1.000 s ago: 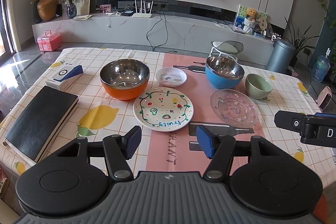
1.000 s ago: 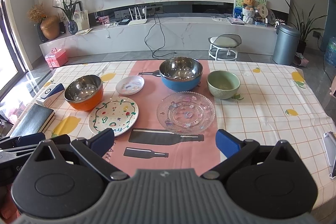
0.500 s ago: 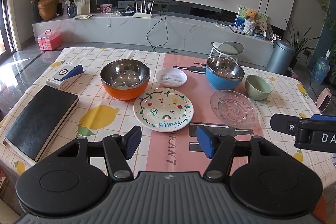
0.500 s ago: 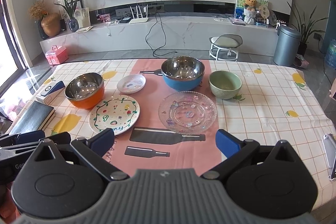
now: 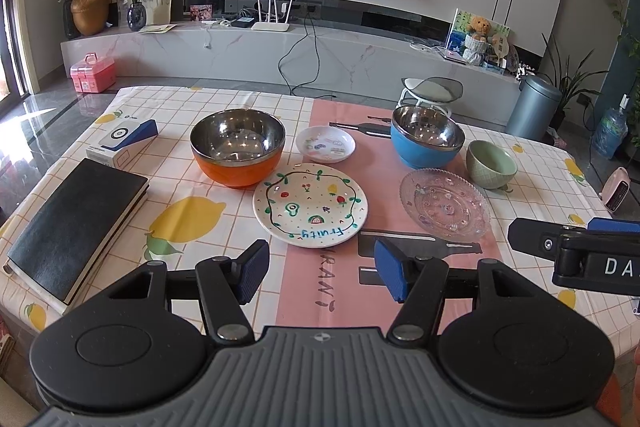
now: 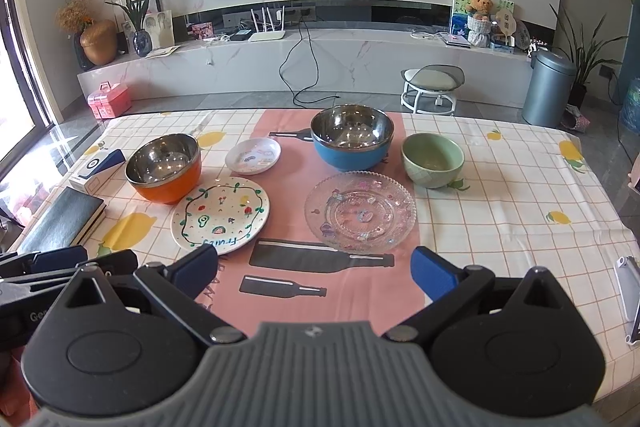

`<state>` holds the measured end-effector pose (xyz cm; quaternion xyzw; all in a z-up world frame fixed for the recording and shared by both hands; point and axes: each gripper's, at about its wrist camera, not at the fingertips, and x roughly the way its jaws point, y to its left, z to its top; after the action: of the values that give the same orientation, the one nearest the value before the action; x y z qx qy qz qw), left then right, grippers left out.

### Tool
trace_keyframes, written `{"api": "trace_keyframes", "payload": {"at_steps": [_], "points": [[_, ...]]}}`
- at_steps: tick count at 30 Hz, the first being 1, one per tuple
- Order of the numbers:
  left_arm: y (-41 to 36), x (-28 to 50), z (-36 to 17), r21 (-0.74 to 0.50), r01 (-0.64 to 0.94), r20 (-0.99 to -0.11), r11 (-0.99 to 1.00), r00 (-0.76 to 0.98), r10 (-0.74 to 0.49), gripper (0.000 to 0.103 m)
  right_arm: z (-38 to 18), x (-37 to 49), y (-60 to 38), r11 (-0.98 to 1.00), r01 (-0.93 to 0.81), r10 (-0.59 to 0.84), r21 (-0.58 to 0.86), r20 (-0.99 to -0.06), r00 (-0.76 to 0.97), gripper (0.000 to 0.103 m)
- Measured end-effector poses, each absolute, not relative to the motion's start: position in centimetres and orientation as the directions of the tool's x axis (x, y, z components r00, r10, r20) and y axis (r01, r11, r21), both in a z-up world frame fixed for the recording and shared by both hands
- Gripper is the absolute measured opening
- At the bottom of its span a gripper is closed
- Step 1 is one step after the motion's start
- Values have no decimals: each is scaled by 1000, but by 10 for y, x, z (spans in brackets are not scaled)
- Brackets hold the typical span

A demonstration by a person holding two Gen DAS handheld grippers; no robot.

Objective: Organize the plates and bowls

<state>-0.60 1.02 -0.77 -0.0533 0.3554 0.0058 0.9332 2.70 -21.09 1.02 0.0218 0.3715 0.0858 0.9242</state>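
Observation:
On the table stand an orange steel-lined bowl [image 5: 237, 151], a blue steel-lined bowl [image 5: 427, 142], a green bowl [image 5: 490, 163], a small white dish [image 5: 325, 144], a painted "Fruity" plate [image 5: 310, 209] and a clear glass plate [image 5: 445, 202]. They also show in the right wrist view: orange bowl [image 6: 163, 167], blue bowl [image 6: 352, 137], green bowl [image 6: 433, 159], dish [image 6: 253, 155], painted plate [image 6: 220, 213], glass plate [image 6: 360, 211]. My left gripper [image 5: 321, 275] is open and empty, near the painted plate's front edge. My right gripper [image 6: 314, 269] is open and empty, in front of the glass plate.
A black notebook [image 5: 76, 223] and a white-and-blue box [image 5: 122, 143] lie at the table's left. The right gripper's side [image 5: 576, 255] shows at the right of the left wrist view. A white device [image 6: 630, 291] lies at the right edge. A stool [image 6: 434, 85] stands beyond the table.
Both grippers have drifted slightly forward and up; the dishes look a little lower in view. Nothing on the table has moved.

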Motion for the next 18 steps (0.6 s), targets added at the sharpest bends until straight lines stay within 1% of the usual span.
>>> {"api": "trace_keyframes", "payload": {"at_steps": [18], "points": [[9,-7,-9,-94,-48,-668,994,744,-27,71,4,27,-208,983,-146,182,110,-691,700,100]]}}
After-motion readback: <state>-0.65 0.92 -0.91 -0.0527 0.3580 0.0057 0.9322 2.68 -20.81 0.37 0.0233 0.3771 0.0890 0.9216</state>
